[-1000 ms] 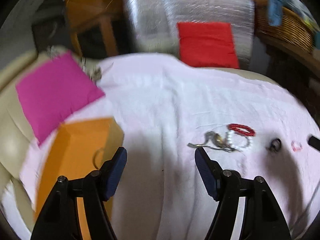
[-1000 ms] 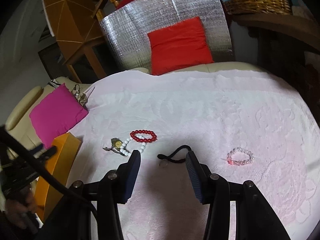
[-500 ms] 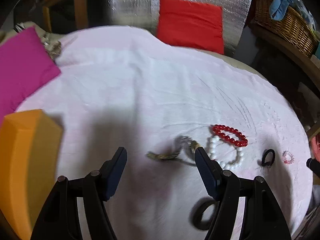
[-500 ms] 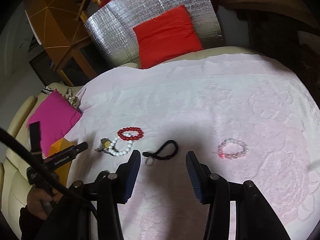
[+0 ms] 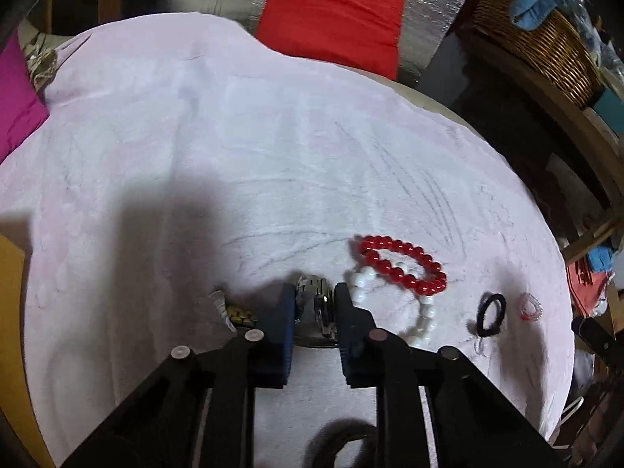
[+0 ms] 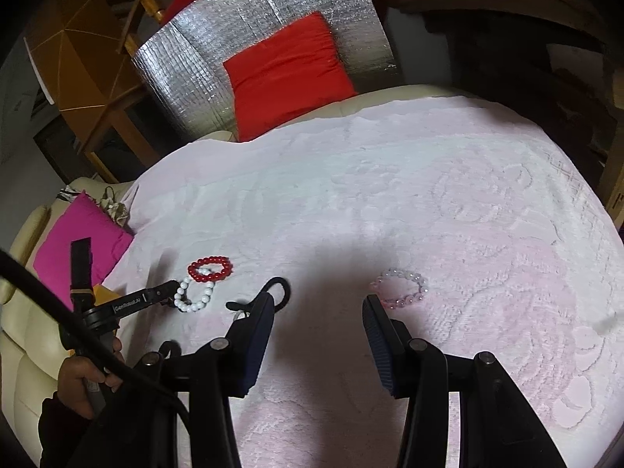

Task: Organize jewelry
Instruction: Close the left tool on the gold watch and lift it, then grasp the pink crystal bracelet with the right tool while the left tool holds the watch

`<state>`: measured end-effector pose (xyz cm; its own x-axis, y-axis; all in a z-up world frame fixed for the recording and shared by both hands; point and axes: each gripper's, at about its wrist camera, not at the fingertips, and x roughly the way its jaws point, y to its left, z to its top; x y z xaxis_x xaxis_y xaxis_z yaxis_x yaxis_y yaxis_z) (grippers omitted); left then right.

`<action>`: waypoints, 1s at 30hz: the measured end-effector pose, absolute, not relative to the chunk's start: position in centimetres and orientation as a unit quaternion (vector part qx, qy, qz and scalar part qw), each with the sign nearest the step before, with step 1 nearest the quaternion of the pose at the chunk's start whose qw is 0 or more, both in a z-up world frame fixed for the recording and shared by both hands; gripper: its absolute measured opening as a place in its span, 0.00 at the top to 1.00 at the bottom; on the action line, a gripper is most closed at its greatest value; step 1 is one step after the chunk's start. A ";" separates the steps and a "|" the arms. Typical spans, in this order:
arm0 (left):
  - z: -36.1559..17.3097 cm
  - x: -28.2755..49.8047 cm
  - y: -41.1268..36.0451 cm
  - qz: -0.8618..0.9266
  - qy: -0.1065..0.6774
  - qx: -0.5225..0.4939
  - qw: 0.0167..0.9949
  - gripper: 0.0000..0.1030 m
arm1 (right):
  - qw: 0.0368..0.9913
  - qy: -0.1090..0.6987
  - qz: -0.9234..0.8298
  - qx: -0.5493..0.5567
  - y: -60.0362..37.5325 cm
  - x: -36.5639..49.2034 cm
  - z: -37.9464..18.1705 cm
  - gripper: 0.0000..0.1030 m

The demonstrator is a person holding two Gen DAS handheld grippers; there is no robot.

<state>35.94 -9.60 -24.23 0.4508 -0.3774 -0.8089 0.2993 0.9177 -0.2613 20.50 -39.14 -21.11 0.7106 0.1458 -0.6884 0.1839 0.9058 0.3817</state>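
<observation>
my left gripper (image 5: 314,308) has just been closing, and its blue pads now press both sides of the metal watch (image 5: 316,314), which lies on the pale pink blanket (image 5: 234,136). crowding it on the right: the white bead bracelet (image 5: 423,312) just beside the right pad, with the red bead bracelet (image 5: 401,263) overlapping its far end. further right lie a black hair tie (image 5: 490,314) and a small pink bead bracelet (image 5: 530,306), apart from each other.

my right gripper (image 6: 316,308) hovers half open over the blanket with nothing between its pads. the hair tie (image 6: 279,290) sits at its left fingertip and the pink bracelet (image 6: 401,288) just past its right one. from this side i see the person's hand (image 6: 87,376) on the left gripper's handle, a black cable (image 6: 78,331) running across in front of it.

around the blanket: a magenta cushion (image 6: 78,249) at the left edge, a red cushion (image 6: 284,70) against a silver foil panel (image 6: 187,62) at the far end, a wicker basket (image 5: 546,54) on a wooden shelf to the right, and an orange box edge (image 5: 9,331) at near left.
</observation>
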 end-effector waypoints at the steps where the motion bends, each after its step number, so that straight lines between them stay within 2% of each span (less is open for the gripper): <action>1: -24.1 35.8 -9.6 -0.201 0.484 -0.042 0.851 0.84 | 0.900 0.379 -0.012 0.216 -39.2 20.5 -21.0 0.50; 17: -16.7 30.5 -5.5 -0.232 0.389 -0.076 0.888 0.85 | 0.887 0.359 -0.050 0.285 -44.5 19.2 -20.6 0.51; 23: -16.0 29.7 -5.4 -0.245 0.376 -0.066 0.891 0.85 | 0.862 0.390 -0.067 0.316 -46.6 20.1 -22.5 0.51; 30: -15.0 27.8 -5.5 -0.261 0.364 -0.056 0.892 0.85 | 0.845 0.442 -0.090 0.289 -45.3 23.5 -24.9 0.60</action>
<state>27.84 -5.52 -14.99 0.5993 -0.5070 -0.6195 0.4250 0.8573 -0.2905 23.50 -45.27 -24.93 0.5937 0.1032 -0.7980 0.4073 0.8168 0.4086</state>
